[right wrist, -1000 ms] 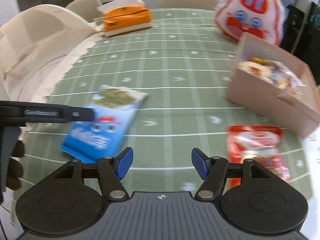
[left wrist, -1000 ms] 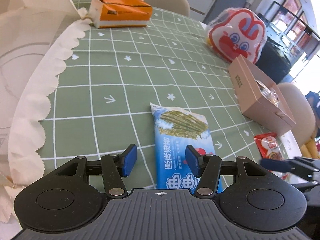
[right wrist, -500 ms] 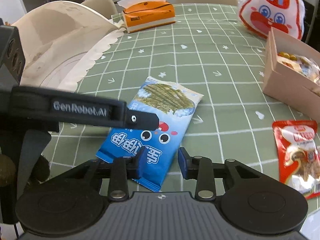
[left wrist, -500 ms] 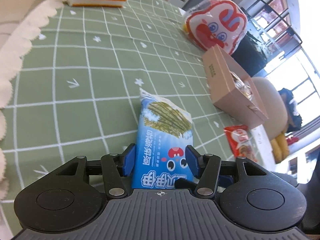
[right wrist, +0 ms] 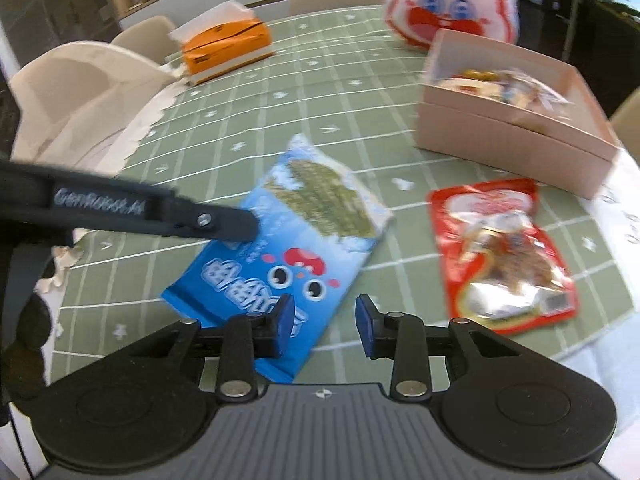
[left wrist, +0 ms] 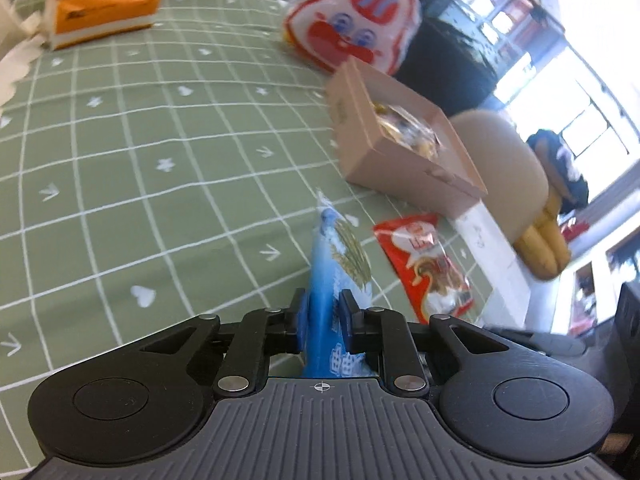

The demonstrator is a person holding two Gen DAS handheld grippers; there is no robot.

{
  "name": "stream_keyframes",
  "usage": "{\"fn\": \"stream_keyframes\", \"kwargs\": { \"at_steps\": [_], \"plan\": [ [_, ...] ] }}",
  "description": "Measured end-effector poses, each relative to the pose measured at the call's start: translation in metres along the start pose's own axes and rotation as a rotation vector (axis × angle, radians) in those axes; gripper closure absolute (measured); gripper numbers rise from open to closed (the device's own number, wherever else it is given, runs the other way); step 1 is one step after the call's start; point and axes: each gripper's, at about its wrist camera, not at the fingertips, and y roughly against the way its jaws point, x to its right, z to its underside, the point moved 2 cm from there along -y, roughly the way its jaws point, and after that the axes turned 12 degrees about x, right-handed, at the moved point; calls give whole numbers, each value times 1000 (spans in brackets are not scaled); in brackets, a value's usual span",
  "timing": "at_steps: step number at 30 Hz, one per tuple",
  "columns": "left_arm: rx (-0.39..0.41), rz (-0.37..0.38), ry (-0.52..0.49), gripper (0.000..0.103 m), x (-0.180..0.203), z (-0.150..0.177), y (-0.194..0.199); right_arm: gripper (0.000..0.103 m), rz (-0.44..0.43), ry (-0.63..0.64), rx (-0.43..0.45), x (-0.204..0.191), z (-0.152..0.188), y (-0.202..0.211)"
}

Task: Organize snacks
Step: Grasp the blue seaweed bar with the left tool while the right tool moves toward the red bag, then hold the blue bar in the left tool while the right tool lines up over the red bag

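Note:
My left gripper (left wrist: 323, 314) is shut on the blue seaweed snack packet (left wrist: 332, 264), which stands on edge between its pads and is lifted off the green checked tablecloth. In the right wrist view the same blue packet (right wrist: 296, 252) shows flat-on, with the left gripper's arm (right wrist: 160, 216) reaching it from the left. My right gripper (right wrist: 325, 322) is open and empty just in front of the packet's near corner. A red snack packet (right wrist: 504, 248) lies on the cloth to the right. A pink cardboard box (right wrist: 516, 136) with several wrapped snacks stands behind it.
An orange tissue box (right wrist: 224, 48) sits at the far left of the table. A red-and-white rabbit-face bag (right wrist: 452, 4) stands behind the pink box. A cream scalloped paper cover (right wrist: 80, 104) lies at the left. The table edge (right wrist: 624, 208) runs close by on the right.
The left gripper has closed on the blue packet and lifted and turned it toward the pink box. The right gripper has opened wider and drawn off the packet.

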Motion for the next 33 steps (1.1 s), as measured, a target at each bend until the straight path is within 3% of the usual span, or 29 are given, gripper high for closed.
{"fn": "stream_keyframes", "kwargs": {
  "at_steps": [4,10,15,23,27,33],
  "plan": [
    [-25,5,-30,82,11,7,-8,70,47,-28,-3,20,5,1],
    [-48,-23,-25,82,7,15,-16,70,44,-32,7,23,9,-3],
    [-65,-30,-31,72,8,17,-26,70,37,-53,10,26,11,-1],
    [-69,-11,-15,72,11,18,-32,70,112,-49,41,41,9,1],
    [-54,-33,0,72,7,16,-35,70,189,-16,96,42,7,5],
    [-21,7,32,70,4,16,-44,74,148,-12,36,40,11,-6]
  ]
}}
